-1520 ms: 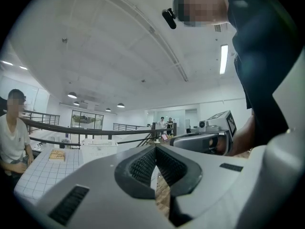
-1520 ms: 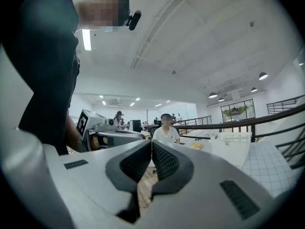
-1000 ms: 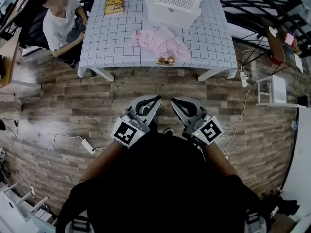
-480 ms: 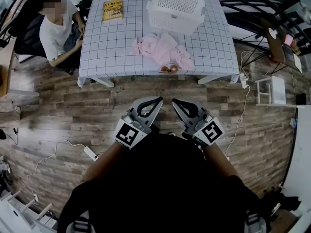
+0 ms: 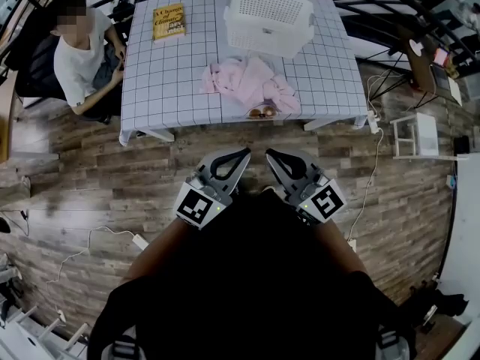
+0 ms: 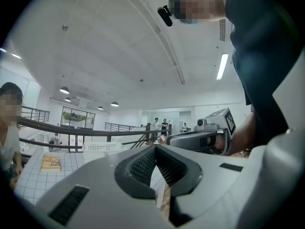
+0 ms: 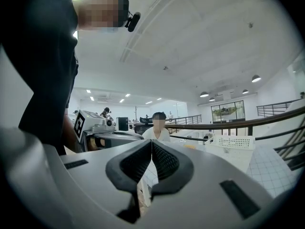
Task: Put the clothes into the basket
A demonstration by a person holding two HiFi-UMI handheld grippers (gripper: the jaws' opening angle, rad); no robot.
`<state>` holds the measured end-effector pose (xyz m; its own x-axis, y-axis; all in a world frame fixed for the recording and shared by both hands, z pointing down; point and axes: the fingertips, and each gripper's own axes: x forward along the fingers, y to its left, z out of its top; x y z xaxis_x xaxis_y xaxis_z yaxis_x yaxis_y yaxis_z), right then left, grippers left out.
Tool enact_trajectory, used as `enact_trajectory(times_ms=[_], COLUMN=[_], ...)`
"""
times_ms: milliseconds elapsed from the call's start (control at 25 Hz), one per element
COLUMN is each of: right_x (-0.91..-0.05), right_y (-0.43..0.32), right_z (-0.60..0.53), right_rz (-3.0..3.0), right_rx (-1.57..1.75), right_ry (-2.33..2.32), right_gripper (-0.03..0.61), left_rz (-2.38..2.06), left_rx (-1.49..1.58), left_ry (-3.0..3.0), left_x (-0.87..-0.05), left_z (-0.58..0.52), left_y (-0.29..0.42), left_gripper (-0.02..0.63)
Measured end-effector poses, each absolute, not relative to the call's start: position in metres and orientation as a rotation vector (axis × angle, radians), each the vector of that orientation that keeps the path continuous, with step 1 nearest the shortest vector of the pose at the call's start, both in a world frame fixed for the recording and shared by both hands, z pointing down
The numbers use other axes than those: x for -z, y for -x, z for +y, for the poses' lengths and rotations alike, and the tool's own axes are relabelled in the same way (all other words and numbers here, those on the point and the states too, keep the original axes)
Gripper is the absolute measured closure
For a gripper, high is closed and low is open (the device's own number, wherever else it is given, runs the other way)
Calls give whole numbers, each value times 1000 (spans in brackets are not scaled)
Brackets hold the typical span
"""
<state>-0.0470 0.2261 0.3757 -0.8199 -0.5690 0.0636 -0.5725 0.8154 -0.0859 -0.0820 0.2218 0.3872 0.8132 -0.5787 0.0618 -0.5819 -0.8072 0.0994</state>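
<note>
Left tongs (image 5: 244, 154) and right tongs (image 5: 270, 155) both closed, nothing held. Approach bench (image 5: 165, 73), open wide, pinch pink clothes (image 5: 251, 81) at 12 o'clock, mid-bunch.

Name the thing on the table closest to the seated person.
The yellow book, on the corner beside them; the basket and pink clothes sit farther right.
</note>
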Motion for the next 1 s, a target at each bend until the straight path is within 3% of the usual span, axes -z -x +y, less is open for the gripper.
enact_trajectory(times_ms=[1000], right_x=[-378], right_y=[5], right_z=[96], right_rz=[-3004], right_rx=[-135], right_ry=[-859], right_gripper=[563], left_rz=[-1054], left_rx=[-77], left_ry=[-2857], left_x=[-390], left_z=[101], left_y=[58], left_gripper=[611])
